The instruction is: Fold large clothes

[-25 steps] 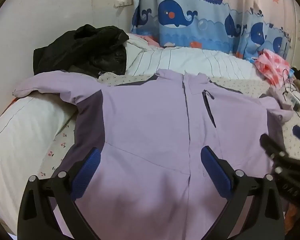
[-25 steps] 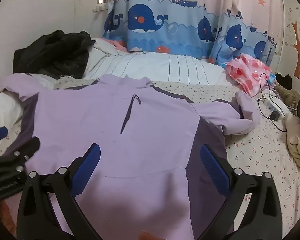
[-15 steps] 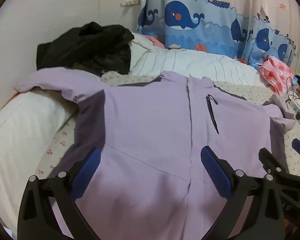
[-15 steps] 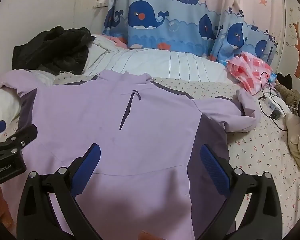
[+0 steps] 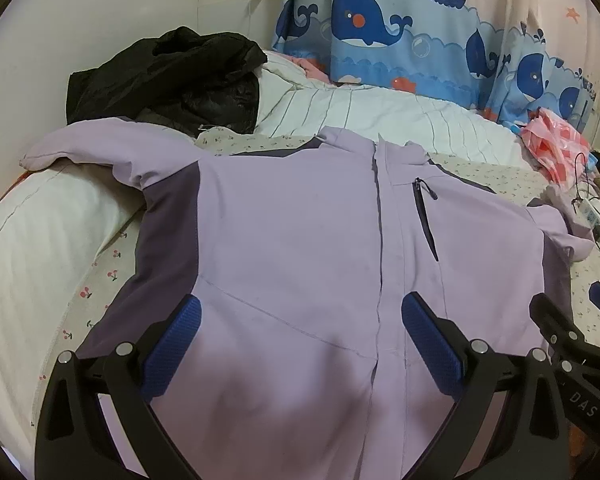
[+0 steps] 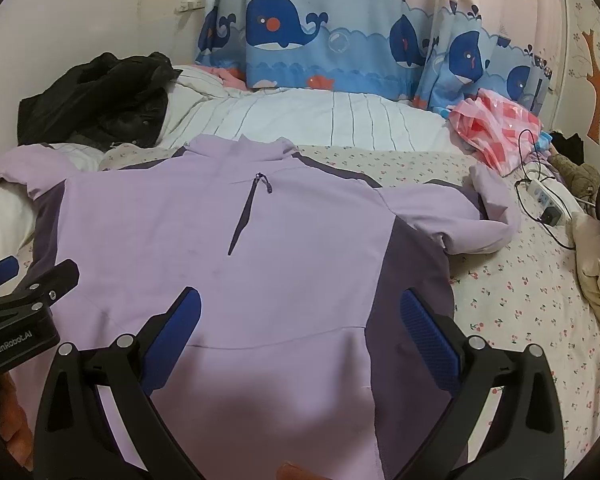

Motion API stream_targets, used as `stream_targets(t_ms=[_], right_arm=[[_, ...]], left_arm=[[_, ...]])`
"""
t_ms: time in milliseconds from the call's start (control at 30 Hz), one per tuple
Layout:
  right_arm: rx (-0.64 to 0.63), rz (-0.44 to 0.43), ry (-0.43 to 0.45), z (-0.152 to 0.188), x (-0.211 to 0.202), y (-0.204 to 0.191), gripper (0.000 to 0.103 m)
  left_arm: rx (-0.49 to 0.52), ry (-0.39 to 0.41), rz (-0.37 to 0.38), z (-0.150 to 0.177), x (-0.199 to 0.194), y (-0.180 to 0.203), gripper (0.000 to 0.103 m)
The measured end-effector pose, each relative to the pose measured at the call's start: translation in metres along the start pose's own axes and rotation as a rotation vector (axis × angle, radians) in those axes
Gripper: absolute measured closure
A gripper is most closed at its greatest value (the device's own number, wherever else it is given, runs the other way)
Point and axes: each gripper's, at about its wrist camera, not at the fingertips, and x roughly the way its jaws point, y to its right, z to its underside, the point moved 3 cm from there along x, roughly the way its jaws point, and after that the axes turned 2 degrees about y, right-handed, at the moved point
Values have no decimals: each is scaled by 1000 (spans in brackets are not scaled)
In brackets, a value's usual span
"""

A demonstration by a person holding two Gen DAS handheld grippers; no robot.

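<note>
A lilac jacket (image 5: 292, 240) with dark purple side panels lies flat, front up, on the bed; it also shows in the right wrist view (image 6: 220, 240). Its left sleeve (image 5: 84, 148) stretches over a white pillow; its right sleeve (image 6: 472, 216) is bent back on the flowered sheet. My left gripper (image 5: 300, 332) is open and empty above the lower front of the jacket. My right gripper (image 6: 300, 328) is open and empty above the lower right part. Each gripper shows at the edge of the other's view.
A black jacket (image 5: 168, 80) lies heaped at the back left. A white striped duvet (image 6: 320, 120) lies behind the collar. A pink checked bag (image 6: 496, 128), a power strip with cables (image 6: 548, 200) and a cream garment (image 6: 596, 276) lie at the right. A whale curtain (image 6: 340, 32) hangs behind.
Both grippers have drawn back and risen slightly, so more of the jacket and bed shows. Both stay open. The jacket has not moved.
</note>
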Motion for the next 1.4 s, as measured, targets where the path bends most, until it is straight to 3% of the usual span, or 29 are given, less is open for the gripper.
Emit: stream_targets(t_ms=[367, 600, 667, 700, 800, 900, 1000, 1400], right_arm=[[20, 1, -2, -1, 1, 7, 7], [35, 4, 56, -7, -3, 7, 7], [33, -34, 94, -9, -6, 6, 7], [42, -96, 108, -11, -7, 4, 7], [89, -234, 50, -11, -2, 1, 7], [66, -223, 21, -11, -1, -2, 7], [119, -217, -16, -12, 1, 5, 7], [34, -88, 110, -15, -12, 8, 7]], left_arm=[[10, -2, 4, -1, 3, 5, 7], [15, 12, 4, -4, 3, 6, 7], [5, 14, 8, -5, 3, 5, 7], [0, 15, 10, -5, 3, 3, 7], [-12, 26, 11, -7, 1, 1, 7], [-16, 41, 6, -10, -2, -1, 7], [-19, 50, -3, -11, -2, -3, 7], [-30, 68, 16, -14, -13, -10, 7]])
